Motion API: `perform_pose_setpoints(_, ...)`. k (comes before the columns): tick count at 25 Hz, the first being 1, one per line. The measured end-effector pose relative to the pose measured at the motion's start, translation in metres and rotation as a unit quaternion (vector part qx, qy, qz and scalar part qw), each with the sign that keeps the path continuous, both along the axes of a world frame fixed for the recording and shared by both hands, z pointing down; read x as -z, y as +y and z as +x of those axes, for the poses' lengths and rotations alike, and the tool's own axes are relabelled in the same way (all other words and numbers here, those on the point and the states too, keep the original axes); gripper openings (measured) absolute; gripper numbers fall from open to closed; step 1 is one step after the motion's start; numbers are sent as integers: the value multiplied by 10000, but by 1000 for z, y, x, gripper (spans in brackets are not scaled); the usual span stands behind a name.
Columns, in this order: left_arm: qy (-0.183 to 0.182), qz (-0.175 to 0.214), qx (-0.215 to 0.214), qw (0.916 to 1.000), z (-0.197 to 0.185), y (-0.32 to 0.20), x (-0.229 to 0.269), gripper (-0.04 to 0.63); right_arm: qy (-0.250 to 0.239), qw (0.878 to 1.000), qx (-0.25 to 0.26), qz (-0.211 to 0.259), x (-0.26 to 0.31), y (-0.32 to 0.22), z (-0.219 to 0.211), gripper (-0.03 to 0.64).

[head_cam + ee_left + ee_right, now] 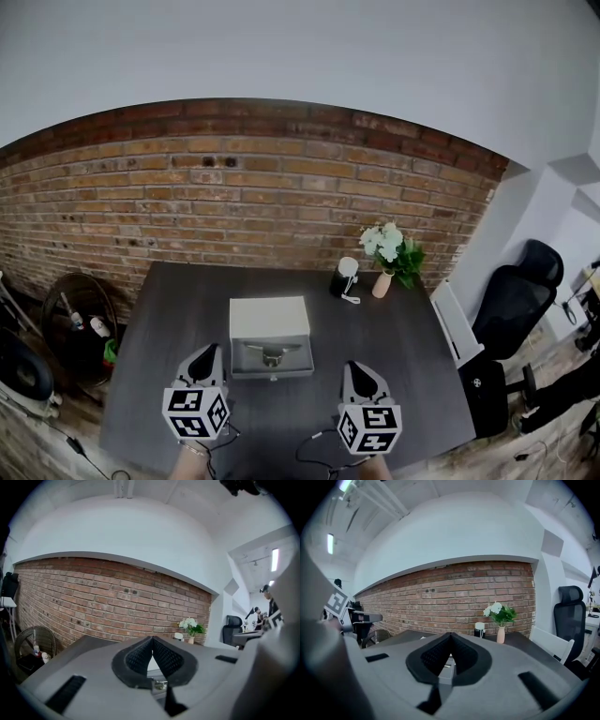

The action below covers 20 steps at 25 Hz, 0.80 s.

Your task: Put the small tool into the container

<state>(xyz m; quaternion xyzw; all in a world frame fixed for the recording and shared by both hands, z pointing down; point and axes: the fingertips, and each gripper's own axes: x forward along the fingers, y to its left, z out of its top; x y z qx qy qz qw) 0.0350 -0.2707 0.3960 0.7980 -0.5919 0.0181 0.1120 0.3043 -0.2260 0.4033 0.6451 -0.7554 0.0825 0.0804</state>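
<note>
As far as can be judged from the head view, the small tool [273, 353] is already lying inside the container [270, 317], in its open front half. The flat white part behind it may be a lid folded back, but this cannot be decided. The container is placed near the middle of the table [403, 356], a little closer to the near edge, and it is touched by neither gripper. The left gripper [208, 352] is held over the near edge, just beside the container's front left corner. The right gripper [360, 368] is held over the same edge, to the right of the container and apart from it. In the left gripper view the jaws are seen pressed together at their tips, with nothing caught between them; only a bit of the white container and a small metal piece, probably the tool, are seen through the gap below the tips. In the right gripper view the jaws are likewise closed tip to tip and nothing is carried. If the tool is indeed in the container, the placing is judged to be done, and perhaps only the closing of a lid is left. A vase of flowers [389, 255] and a dark cup [343, 277] are set near the far right corner and are not concerned
</note>
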Motion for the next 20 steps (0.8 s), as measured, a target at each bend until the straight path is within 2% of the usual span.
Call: perform_pose_setpoints(20, 126, -90, 127, 9998, -19, -2, -9, 5, 93, 9999, 105, -18, -1, -11, -20, 2)
